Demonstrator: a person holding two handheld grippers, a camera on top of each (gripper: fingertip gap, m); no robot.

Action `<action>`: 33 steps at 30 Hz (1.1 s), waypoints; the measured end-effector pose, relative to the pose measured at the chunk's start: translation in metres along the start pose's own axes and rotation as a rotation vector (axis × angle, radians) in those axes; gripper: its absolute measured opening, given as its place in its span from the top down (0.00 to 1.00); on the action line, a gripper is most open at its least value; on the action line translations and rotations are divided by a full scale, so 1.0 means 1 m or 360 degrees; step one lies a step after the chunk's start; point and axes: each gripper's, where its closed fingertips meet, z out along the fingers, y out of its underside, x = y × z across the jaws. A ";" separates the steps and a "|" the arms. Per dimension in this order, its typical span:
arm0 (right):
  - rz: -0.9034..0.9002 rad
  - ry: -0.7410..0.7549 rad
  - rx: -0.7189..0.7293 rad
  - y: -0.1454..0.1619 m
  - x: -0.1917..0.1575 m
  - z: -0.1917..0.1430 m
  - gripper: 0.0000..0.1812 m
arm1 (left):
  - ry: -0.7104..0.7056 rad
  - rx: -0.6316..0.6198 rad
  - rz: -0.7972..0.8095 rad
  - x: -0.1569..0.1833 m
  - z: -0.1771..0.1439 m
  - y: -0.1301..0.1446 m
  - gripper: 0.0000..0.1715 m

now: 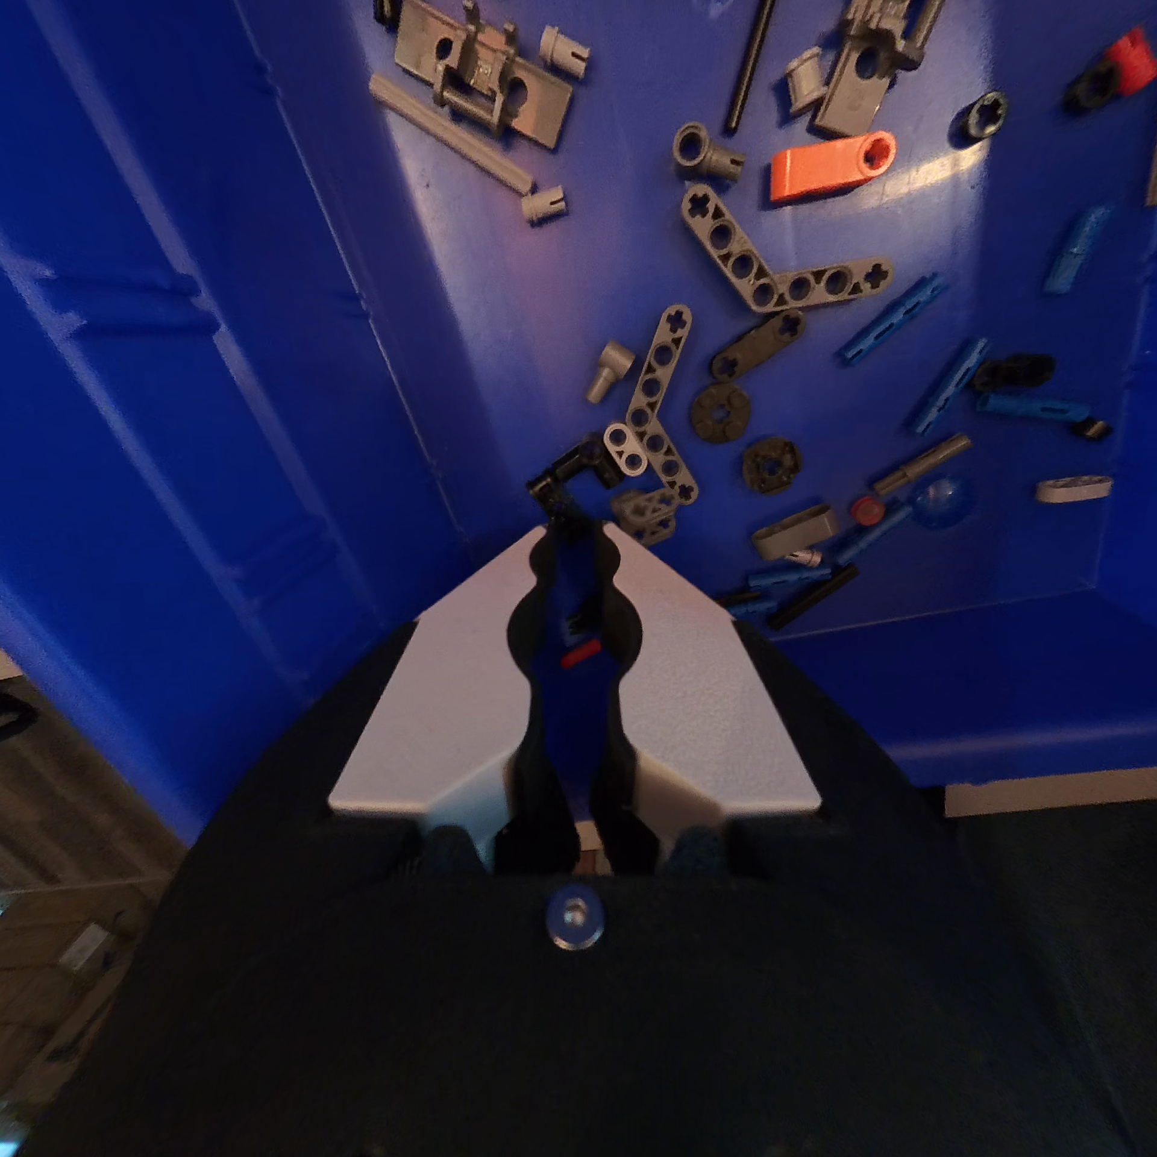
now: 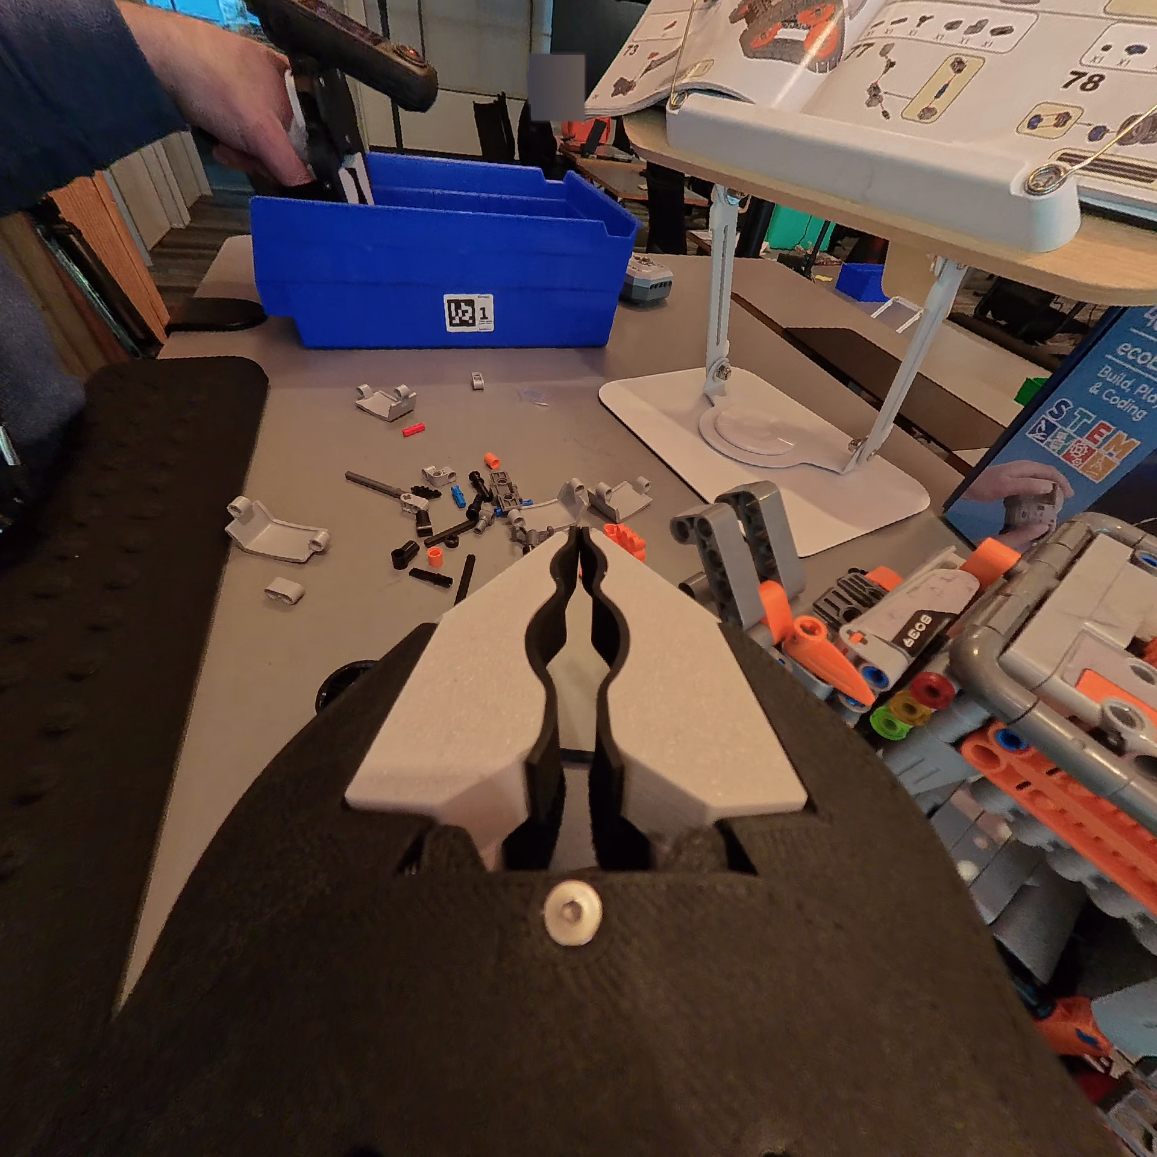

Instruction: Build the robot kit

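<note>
In the left wrist view my left gripper (image 1: 571,532) reaches into a blue bin (image 1: 263,388). Its jaws are nearly closed on a small black angled connector (image 1: 566,479) that sticks out past the tips, next to a grey bent beam (image 1: 657,407). Many loose grey, black and blue building parts lie on the bin floor. In the right wrist view my right gripper (image 2: 577,535) is shut and empty, hovering over loose parts on the grey table (image 2: 313,626), beside a small orange gear (image 2: 626,541). The left gripper (image 2: 325,144), held by a hand, dips into the blue bin (image 2: 438,275).
A partly built orange and grey vehicle model (image 2: 1002,720) sits at the right. A white stand (image 2: 764,432) holds an open instruction booklet (image 2: 908,56) above the table. A black mat (image 2: 125,563) lies at the left. A blue box (image 2: 1077,432) stands at the right. Some 50 cm of space lies between my two pairs of fingers.
</note>
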 end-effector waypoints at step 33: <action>-0.0084 0.0000 -0.0025 -0.004 -0.006 -0.001 1.00 | 0.0428 0.0380 0.1220 0.286 -0.031 -0.111 0.96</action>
